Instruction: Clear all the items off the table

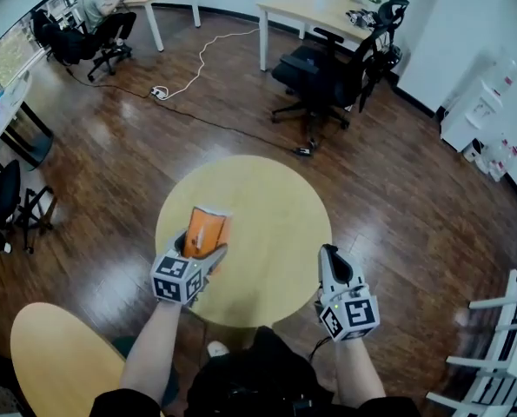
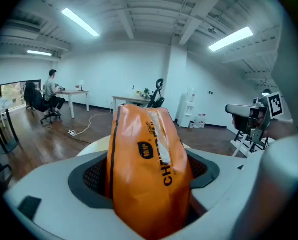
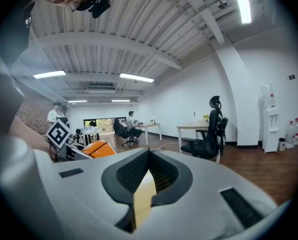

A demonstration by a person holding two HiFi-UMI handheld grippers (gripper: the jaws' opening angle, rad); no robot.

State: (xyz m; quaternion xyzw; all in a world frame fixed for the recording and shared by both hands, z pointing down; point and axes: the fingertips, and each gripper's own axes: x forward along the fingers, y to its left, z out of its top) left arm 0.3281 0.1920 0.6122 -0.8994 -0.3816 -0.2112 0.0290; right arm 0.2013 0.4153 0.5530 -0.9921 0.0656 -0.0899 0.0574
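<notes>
Left tool (image 1: 204, 248) clamps the orange snack bag (image 2: 147, 169) — over the round table (image 1: 275, 233).

i see one orange snack bag (image 1: 208, 231): glossy foil, a dark seam down one edge, a pale shiny strip up its front, and black lettering beside a small dark logo. it stands roughly upright and a little crumpled, its lower part pinched between the pads of my left gripper (image 1: 202, 248), over the left part of the round wooden counter (image 1: 275, 224).
</notes>
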